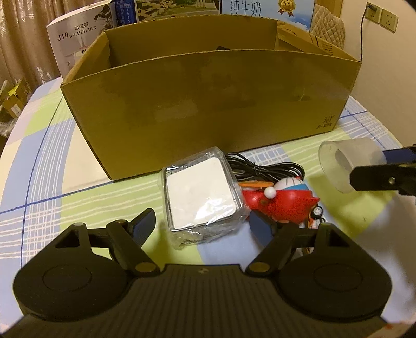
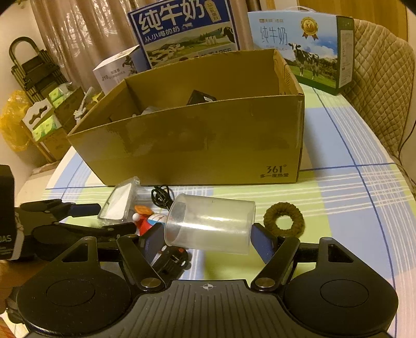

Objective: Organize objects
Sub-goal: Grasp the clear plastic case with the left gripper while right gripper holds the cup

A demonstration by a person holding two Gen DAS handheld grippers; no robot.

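Dim, warm-lit room, kinda cluttered around the edges

Beige curtains (image 2: 78, 33) hang along the back, a quilted tan chair back (image 2: 382, 85) sits at the right, and wall sockets (image 1: 381, 17) have a black cord plugged in. The tabletop (image 2: 351, 197) wears a blue, green and white checked cloth. A folded black trolley (image 2: 31, 67) and cardboard boxes (image 2: 49, 127) crowd the left.

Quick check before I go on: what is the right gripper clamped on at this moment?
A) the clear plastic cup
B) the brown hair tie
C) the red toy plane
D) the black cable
A: in the right wrist view the right gripper has its blue pads against both ends of the clear plastic cup, which lies sideways between them.
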